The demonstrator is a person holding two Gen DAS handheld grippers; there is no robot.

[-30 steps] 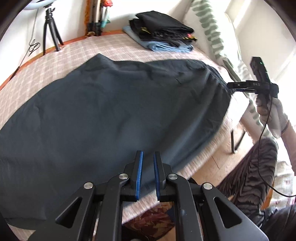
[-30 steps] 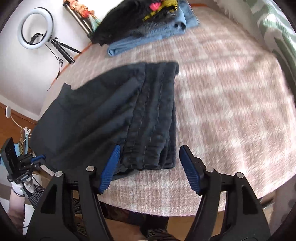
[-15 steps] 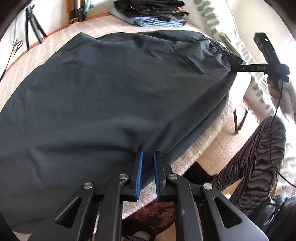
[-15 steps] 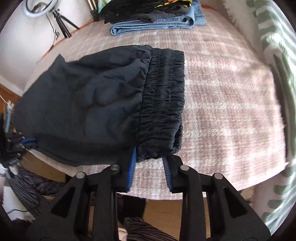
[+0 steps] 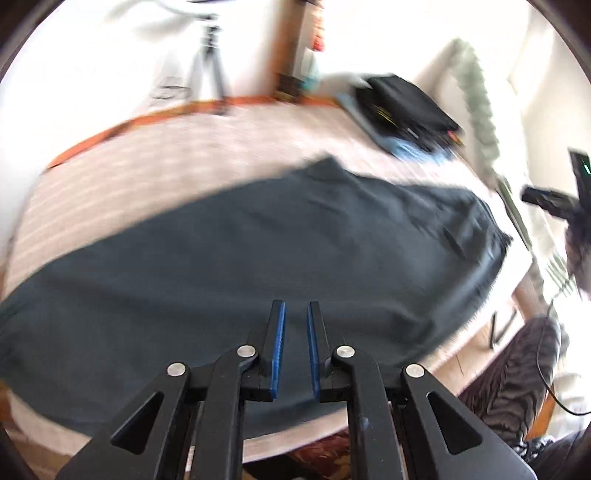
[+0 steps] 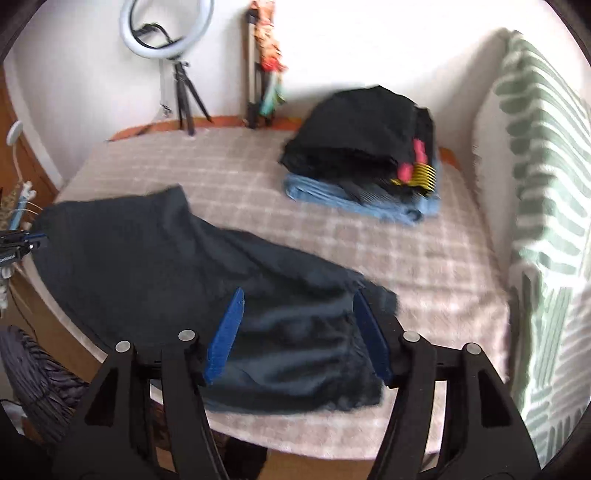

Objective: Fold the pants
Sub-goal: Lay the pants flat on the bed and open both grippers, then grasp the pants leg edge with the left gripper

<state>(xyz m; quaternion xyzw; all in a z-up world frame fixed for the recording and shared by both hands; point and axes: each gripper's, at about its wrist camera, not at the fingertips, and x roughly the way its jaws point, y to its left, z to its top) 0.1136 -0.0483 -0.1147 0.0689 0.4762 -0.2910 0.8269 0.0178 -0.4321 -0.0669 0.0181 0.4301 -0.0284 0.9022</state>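
Dark navy pants [image 5: 258, 258] lie spread flat along the near edge of a checked bed cover [image 5: 147, 155]. My left gripper [image 5: 295, 310] hovers over the leg part with its jaws nearly together and a small gap, nothing between them. In the right wrist view the pants' waistband end [image 6: 295, 354] lies loose and rumpled at the bed's near edge. My right gripper [image 6: 297, 299] is wide open above it and holds nothing. It also shows in the left wrist view [image 5: 546, 199], at the far right, off the cloth.
A stack of folded clothes [image 6: 369, 158], black on top of blue denim, sits at the back right of the bed. A green-striped cushion [image 6: 543, 184] stands along the right. A ring light on a tripod [image 6: 166, 33] stands by the wall. Wooden floor [image 5: 491, 332] lies below the bed edge.
My right gripper has opened wide, let go of the waistband and pulled back. My left gripper has risen and moved forward over the pants; its jaws stay nearly together.
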